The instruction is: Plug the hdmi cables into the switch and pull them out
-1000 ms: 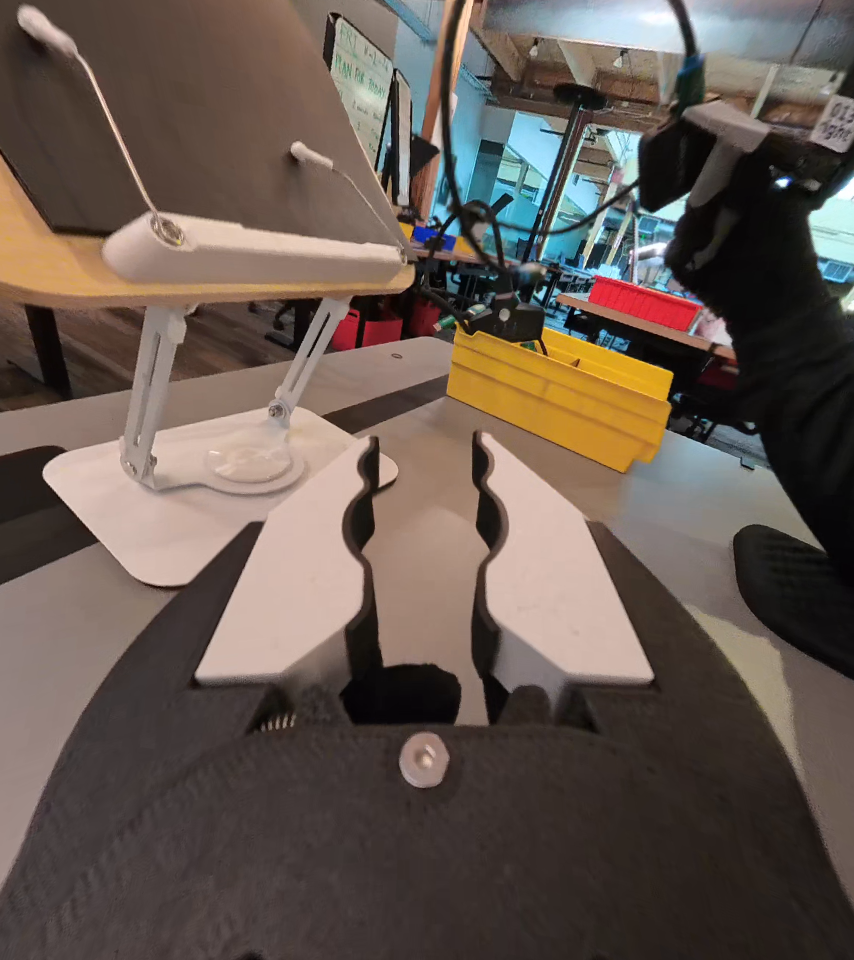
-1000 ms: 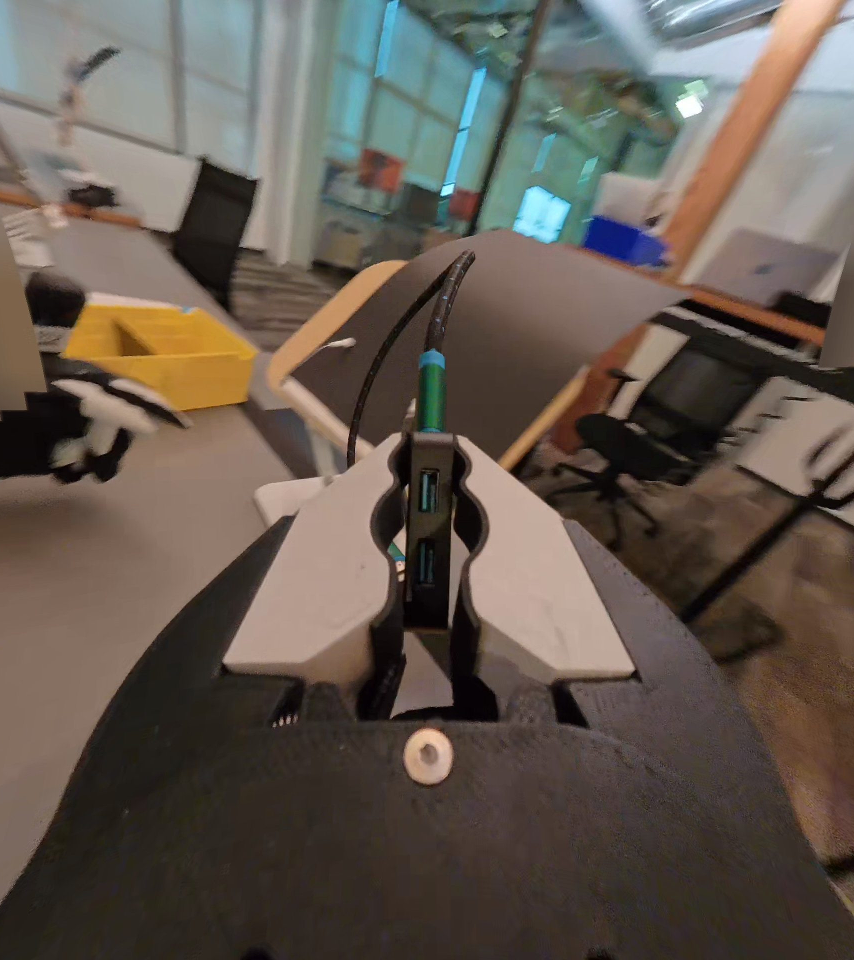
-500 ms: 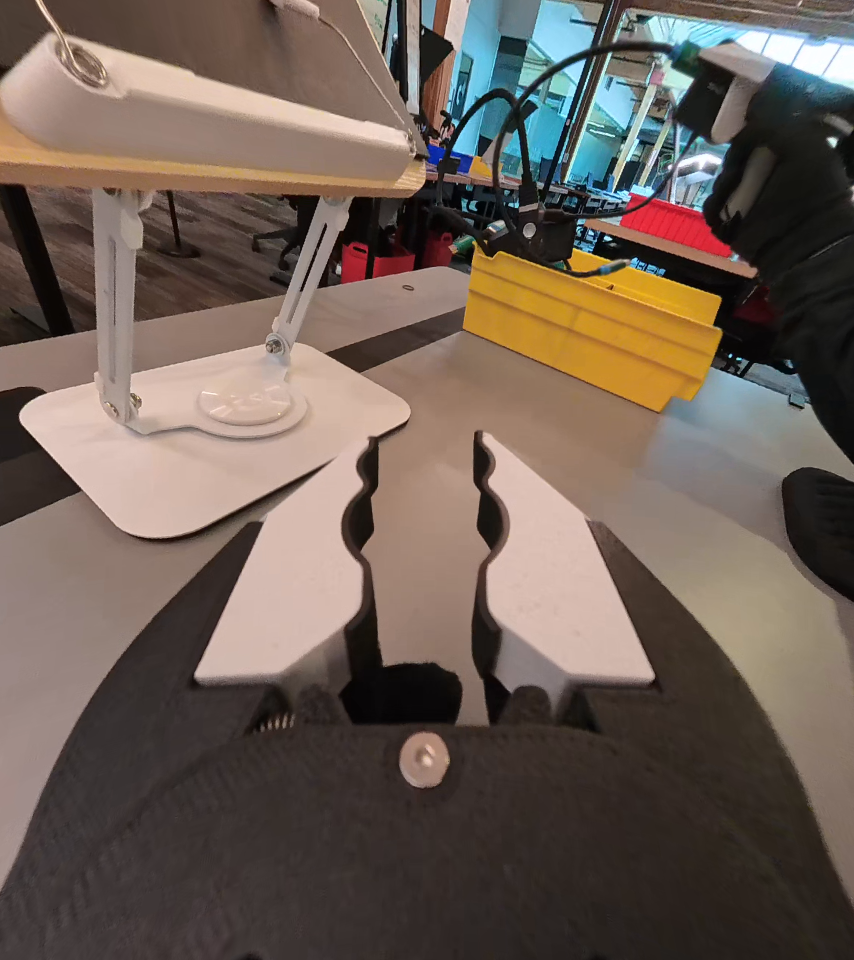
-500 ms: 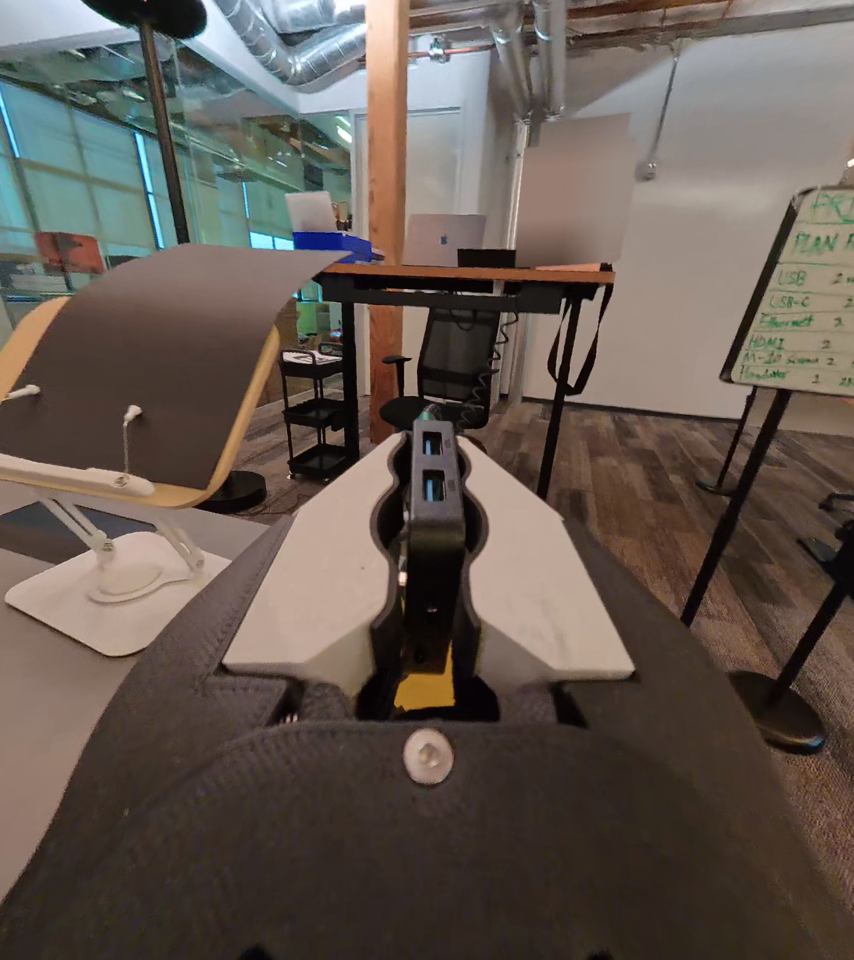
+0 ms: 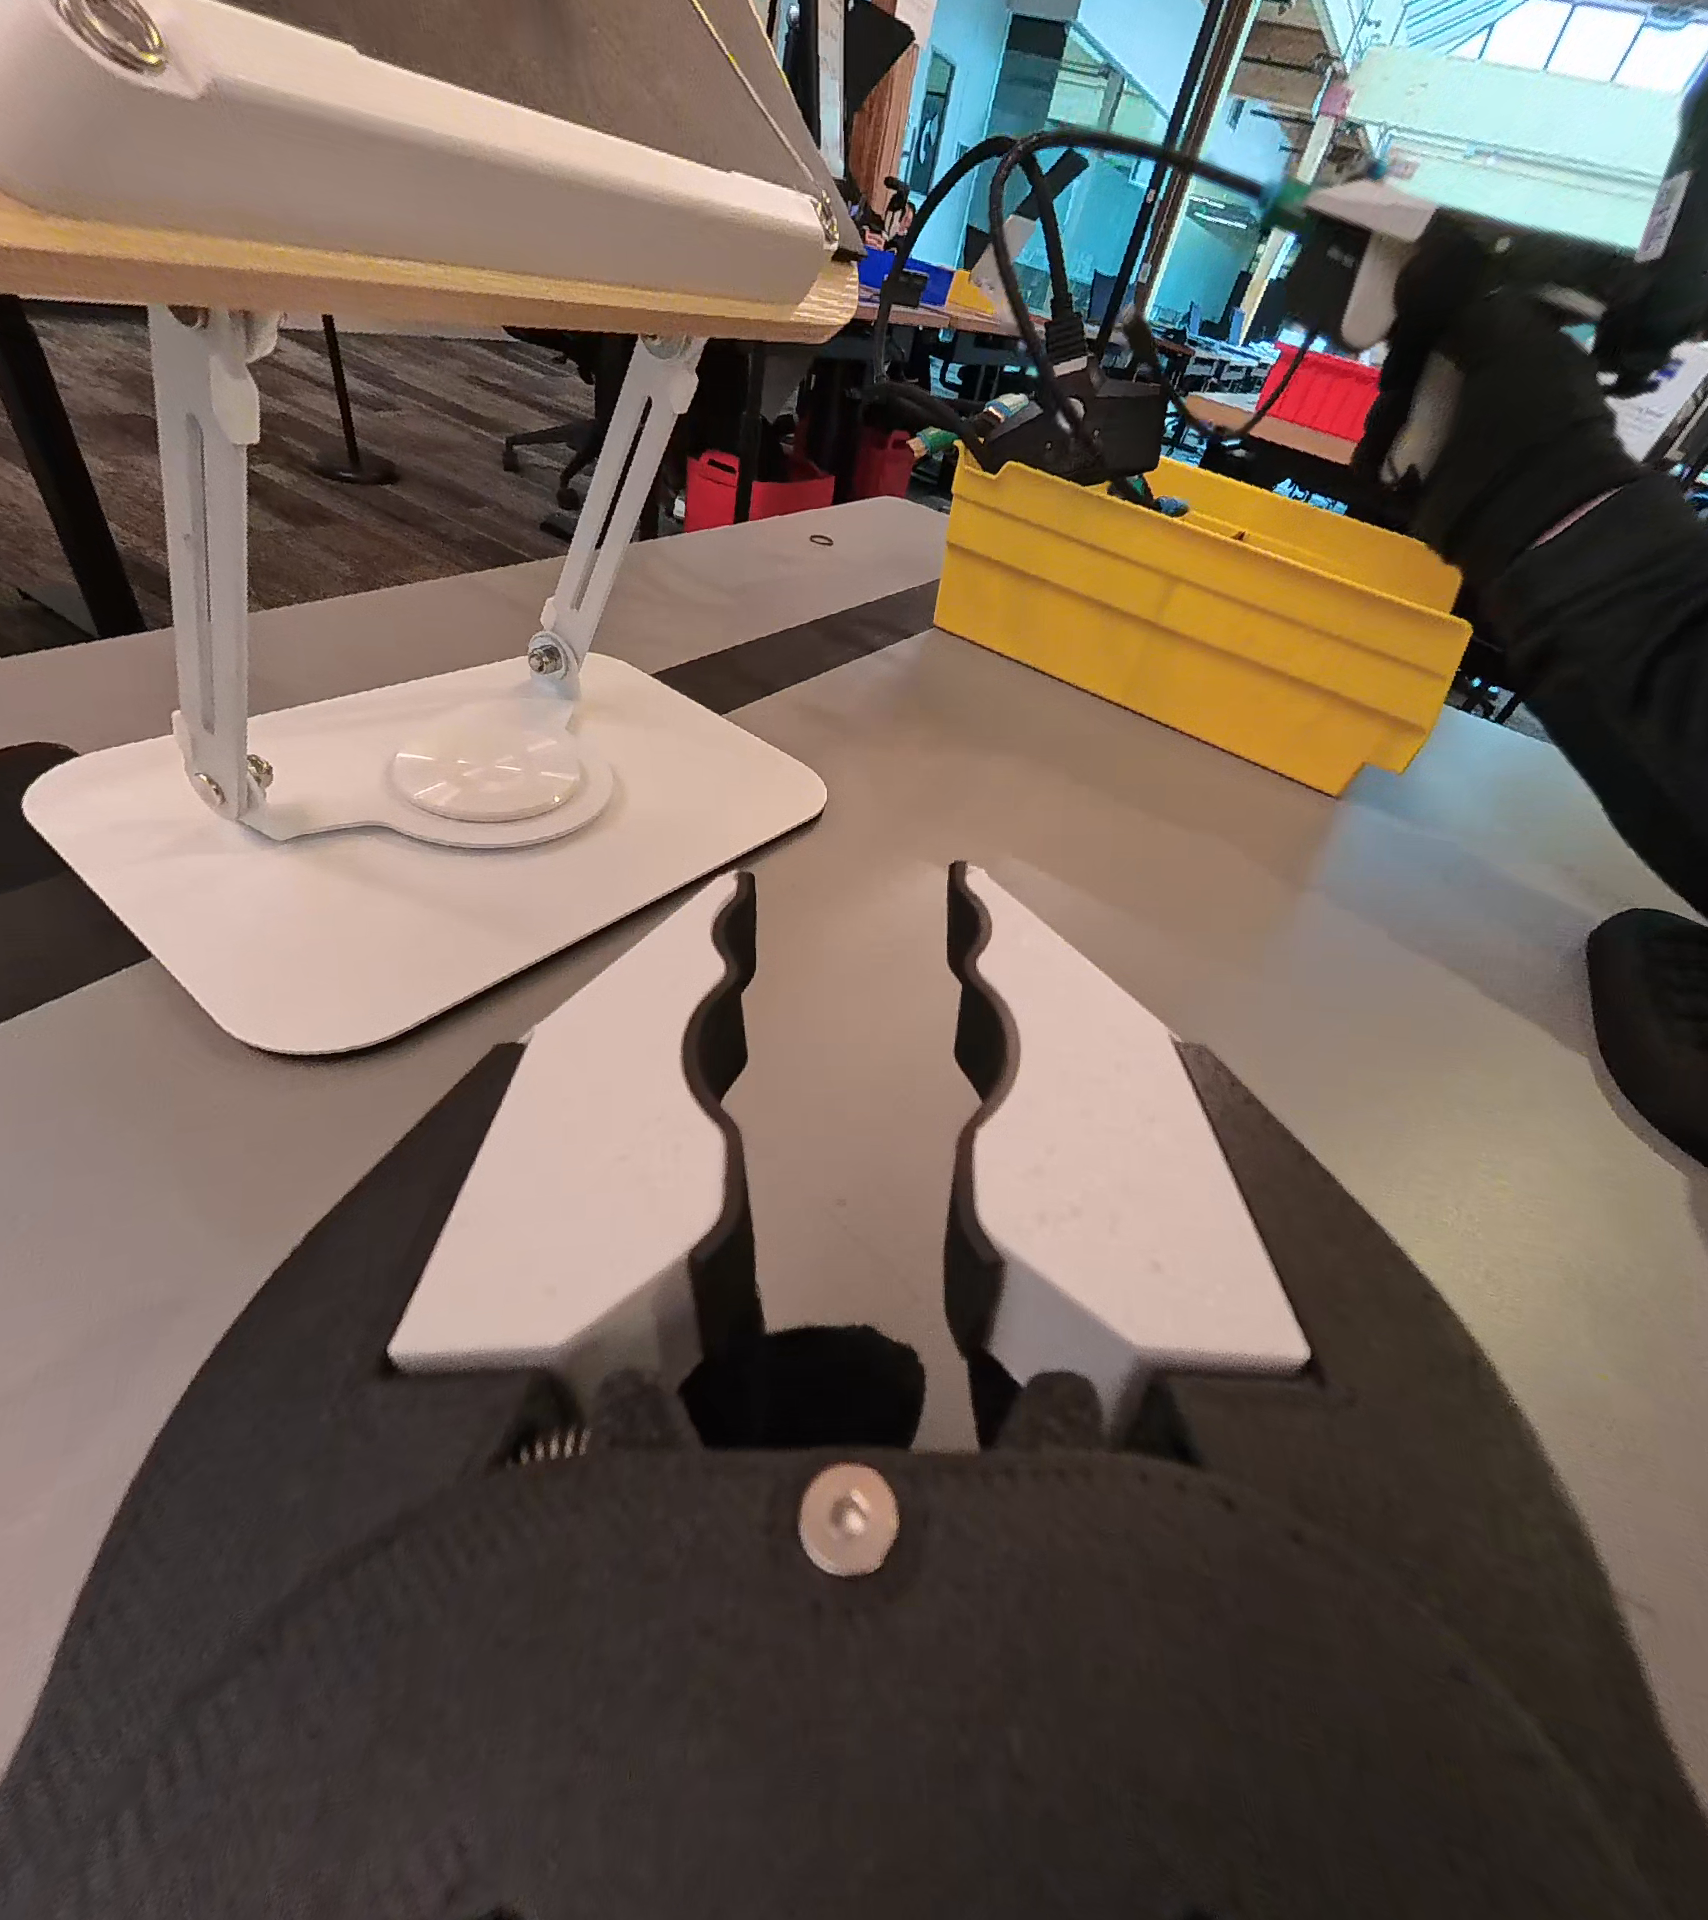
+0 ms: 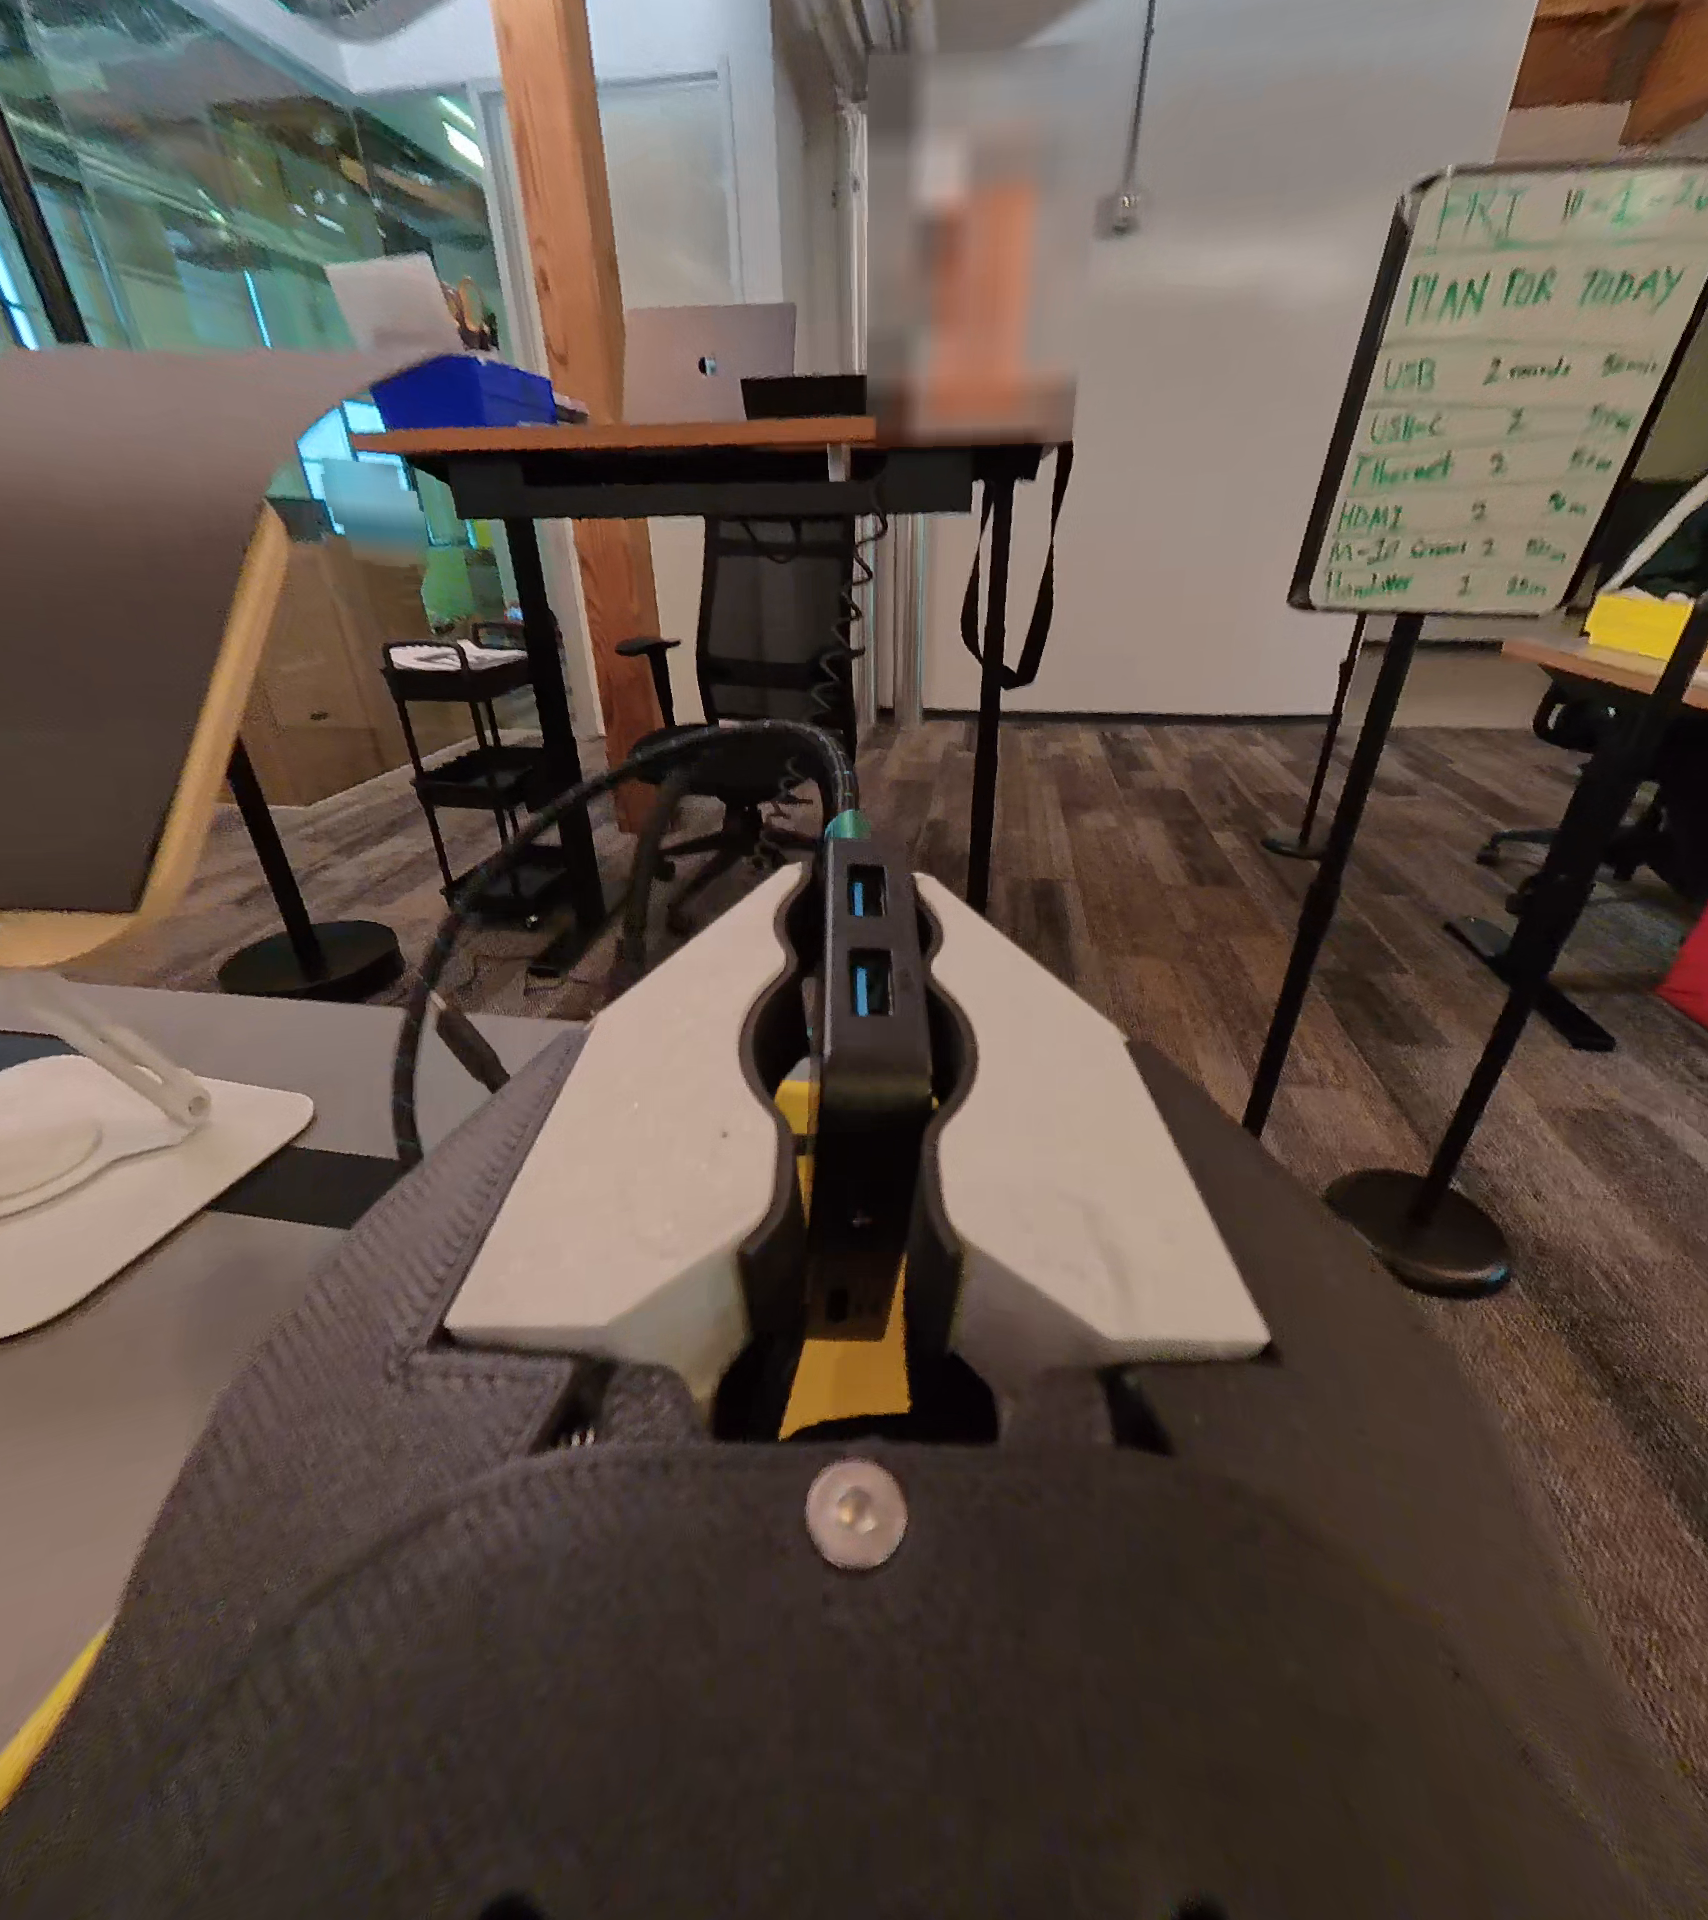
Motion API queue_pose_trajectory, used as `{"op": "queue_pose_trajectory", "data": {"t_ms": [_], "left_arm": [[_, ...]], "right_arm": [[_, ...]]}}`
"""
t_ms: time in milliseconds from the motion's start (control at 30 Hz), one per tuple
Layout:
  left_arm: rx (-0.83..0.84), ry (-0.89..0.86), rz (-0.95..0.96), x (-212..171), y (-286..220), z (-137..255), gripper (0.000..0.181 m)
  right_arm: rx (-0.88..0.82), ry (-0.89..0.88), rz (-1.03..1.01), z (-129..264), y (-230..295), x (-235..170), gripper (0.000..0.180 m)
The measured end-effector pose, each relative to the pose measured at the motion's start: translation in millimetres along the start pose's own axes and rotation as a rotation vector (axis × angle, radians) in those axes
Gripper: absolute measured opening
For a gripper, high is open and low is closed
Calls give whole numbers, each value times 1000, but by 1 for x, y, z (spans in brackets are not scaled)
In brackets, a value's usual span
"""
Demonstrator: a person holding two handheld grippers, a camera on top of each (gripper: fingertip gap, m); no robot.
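Jaws on the right gripper are clamped tight on the switch, a slim black box standing on edge between the white fingers, with two blue ports facing up. From the switch's far end a braided dark cable with a green collar arcs up and then drops away to the left. Under the switch you can just see a strip of yellow through the gap.

Left gripper is the opposite story: jaws spread apart with nothing between them, low over the grey table. Left of and beyond that gripper is the white stand, its wood-edged shelf tilted overhead. Past the stand to the right sits the yellow bin, with a tangle of black cables and a dark adapter block hanging right above its rim. Further right of the bin, a black-gloved hand holds the other gripper up in the air, well above the table.
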State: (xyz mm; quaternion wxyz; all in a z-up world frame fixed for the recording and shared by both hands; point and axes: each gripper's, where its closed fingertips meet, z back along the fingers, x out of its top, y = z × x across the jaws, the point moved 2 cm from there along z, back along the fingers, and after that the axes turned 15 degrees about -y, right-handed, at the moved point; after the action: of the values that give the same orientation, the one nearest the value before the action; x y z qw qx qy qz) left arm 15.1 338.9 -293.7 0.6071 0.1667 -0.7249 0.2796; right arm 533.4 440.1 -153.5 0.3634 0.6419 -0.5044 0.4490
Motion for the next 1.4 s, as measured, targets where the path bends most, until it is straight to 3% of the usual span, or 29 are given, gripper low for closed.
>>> {"op": "queue_pose_trajectory", "data": {"t_ms": [567,967,1400], "left_arm": [[2,19,-7,-3,0,-1,36],[3,27,-6,-4,0,-2,36],[2,33,-4,-5,0,-2,36]], "right_arm": [[-75,332,53,5,-21,-78,19],[-54,746,97,28,-21,-144,23],[-41,846,98,38,-17,-141,69]]}}
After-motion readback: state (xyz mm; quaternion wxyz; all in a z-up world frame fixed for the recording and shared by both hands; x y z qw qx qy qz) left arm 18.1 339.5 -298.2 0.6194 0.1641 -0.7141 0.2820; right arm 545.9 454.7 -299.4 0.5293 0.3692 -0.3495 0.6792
